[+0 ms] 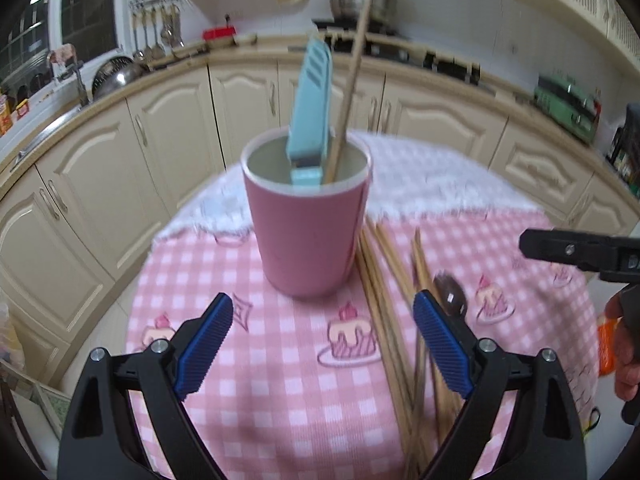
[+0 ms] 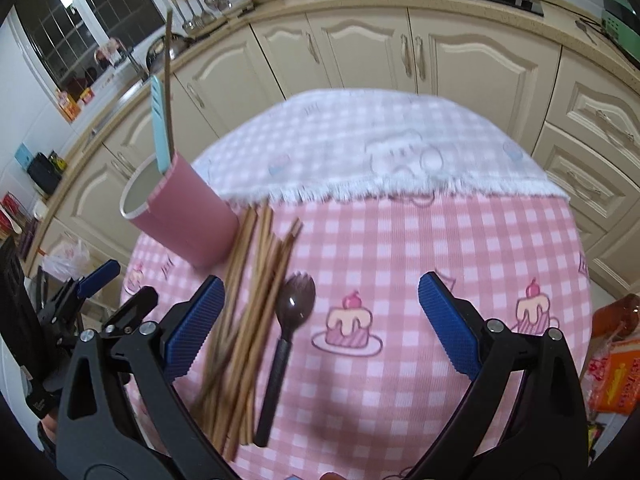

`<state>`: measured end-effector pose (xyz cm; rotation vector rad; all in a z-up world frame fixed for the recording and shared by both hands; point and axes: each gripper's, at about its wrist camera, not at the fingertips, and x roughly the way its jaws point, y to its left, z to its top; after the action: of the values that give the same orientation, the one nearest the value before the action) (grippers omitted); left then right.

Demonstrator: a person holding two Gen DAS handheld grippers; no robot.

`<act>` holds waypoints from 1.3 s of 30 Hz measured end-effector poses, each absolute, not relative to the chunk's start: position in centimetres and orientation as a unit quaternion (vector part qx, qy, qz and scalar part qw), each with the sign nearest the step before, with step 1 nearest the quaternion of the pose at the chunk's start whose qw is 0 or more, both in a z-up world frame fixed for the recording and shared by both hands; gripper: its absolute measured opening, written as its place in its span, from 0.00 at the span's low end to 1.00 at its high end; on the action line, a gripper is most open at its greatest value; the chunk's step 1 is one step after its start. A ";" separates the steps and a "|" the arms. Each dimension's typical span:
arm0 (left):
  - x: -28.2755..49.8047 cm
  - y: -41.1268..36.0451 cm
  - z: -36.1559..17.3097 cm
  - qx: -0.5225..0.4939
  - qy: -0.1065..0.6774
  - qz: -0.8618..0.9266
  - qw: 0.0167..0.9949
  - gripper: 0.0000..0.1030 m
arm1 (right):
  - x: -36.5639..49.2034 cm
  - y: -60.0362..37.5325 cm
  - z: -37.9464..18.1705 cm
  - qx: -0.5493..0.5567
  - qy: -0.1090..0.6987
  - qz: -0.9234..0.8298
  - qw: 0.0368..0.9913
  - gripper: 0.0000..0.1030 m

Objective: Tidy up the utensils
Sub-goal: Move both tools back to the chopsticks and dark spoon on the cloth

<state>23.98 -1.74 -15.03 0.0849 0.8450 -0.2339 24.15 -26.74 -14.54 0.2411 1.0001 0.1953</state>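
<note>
A pink cup (image 1: 306,236) (image 2: 188,216) stands on the pink checked tablecloth (image 1: 280,380) (image 2: 400,260). Inside it lean a light blue slotted spatula (image 1: 312,108) (image 2: 159,128) and one wooden chopstick (image 1: 350,84) (image 2: 168,80). To the cup's right lies a bundle of several wooden chopsticks (image 1: 396,320) (image 2: 248,308), and beside it a dark spork (image 2: 286,336) (image 1: 450,296). My left gripper (image 1: 324,344) is open, close in front of the cup, holding nothing. Over the chopsticks and spork my right gripper (image 2: 320,320) hangs open and empty; its black finger (image 1: 580,252) shows at the right of the left wrist view.
The small table is round, with its edges close on every side. Cream kitchen cabinets (image 1: 180,128) (image 2: 360,52) curve behind it. A white fringed cloth (image 2: 380,152) covers the table's far part. Orange packaging (image 2: 616,376) sits past the right edge. A hand (image 1: 628,352) holds the right gripper.
</note>
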 end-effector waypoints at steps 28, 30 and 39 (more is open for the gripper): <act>26.0 -4.0 -20.4 0.093 0.476 -0.095 0.869 0.87 | 22.4 -23.8 -19.9 0.022 0.532 0.066 0.844 0.93; 26.0 -3.9 -20.5 0.093 0.476 -0.093 0.869 0.87 | 22.4 -23.3 -20.0 0.014 0.534 0.071 0.842 0.93; 26.2 -3.4 -20.9 0.103 0.489 -0.093 0.861 0.85 | 21.8 -21.5 -20.7 -0.061 0.542 0.077 0.835 0.83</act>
<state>26.24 -3.40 -20.87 0.2162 1.0270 -0.1943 21.82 -21.50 -20.70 -0.1292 1.1479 0.1622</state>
